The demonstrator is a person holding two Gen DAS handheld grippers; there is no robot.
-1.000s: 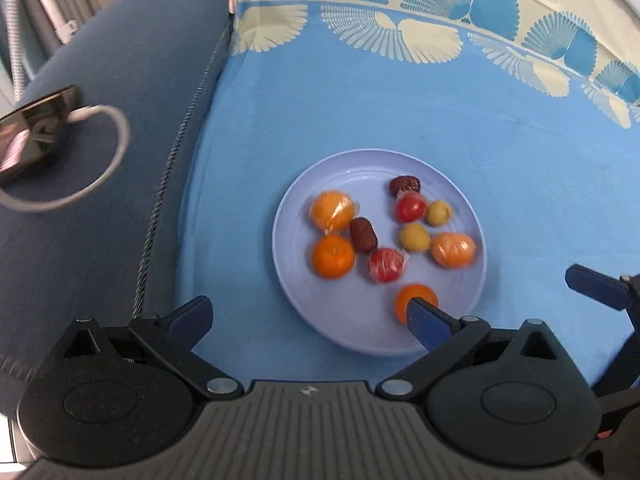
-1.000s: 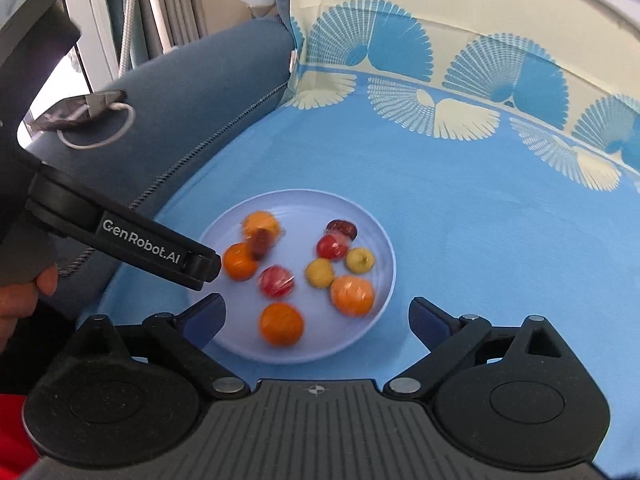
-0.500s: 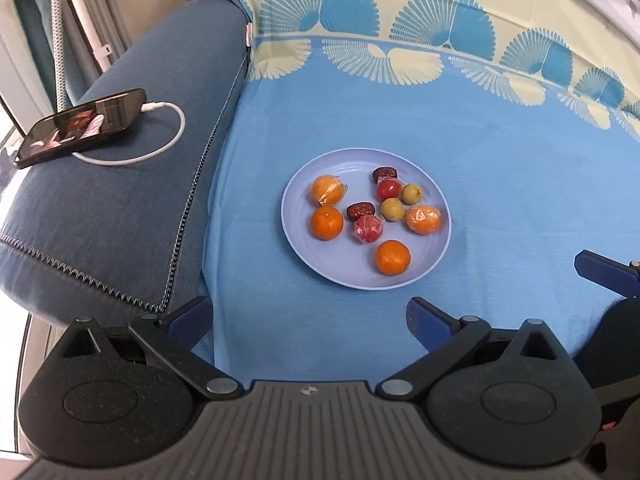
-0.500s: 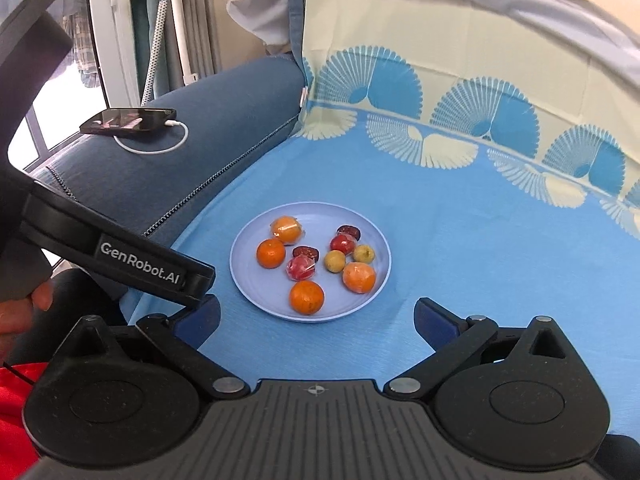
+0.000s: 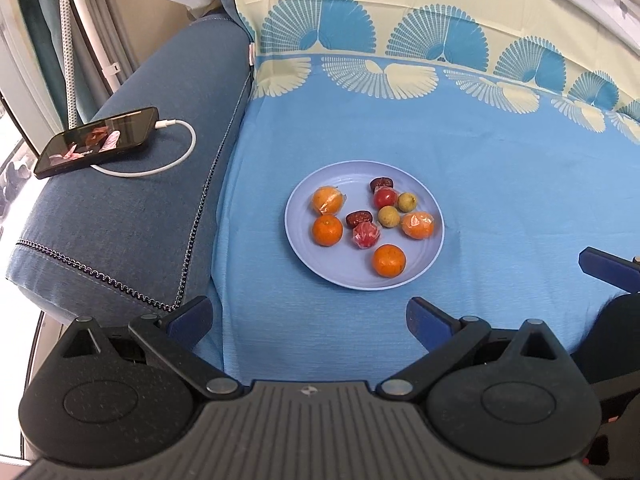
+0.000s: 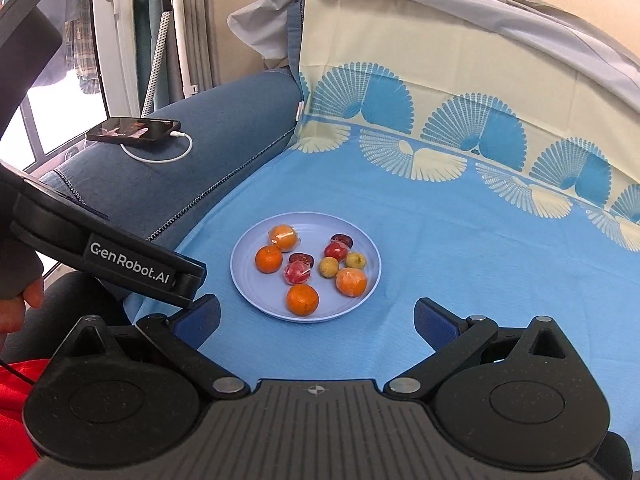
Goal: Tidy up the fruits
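A pale blue plate (image 5: pixel 320 268) (image 6: pixel 246 280) lies on the blue cloth and holds several small fruits: bare oranges (image 5: pixel 389 260) (image 6: pixel 302 299), wrapped oranges (image 5: pixel 417 225), red wrapped fruits (image 5: pixel 365 235), yellow-green ones (image 5: pixel 388 216) and dark dates (image 5: pixel 358 218). My left gripper (image 5: pixel 310 316) hangs open, well short of the plate, with nothing between its fingers. My right gripper (image 6: pixel 318 318) is open too, just short of the plate's near rim. The left gripper's body (image 6: pixel 120 260) shows at the left of the right wrist view.
A dark blue sofa arm (image 5: pixel 132 208) rises left of the cloth, with a phone (image 5: pixel 96 142) (image 6: pixel 134 130) and its white cable (image 5: pixel 176 152) on it. The cloth's fan-patterned part (image 5: pixel 436 40) covers the backrest behind. Open cloth surrounds the plate.
Both grippers have drawn back and up from the plate, which looks smaller and farther now. The fruits have not moved. Both grippers stayed open.
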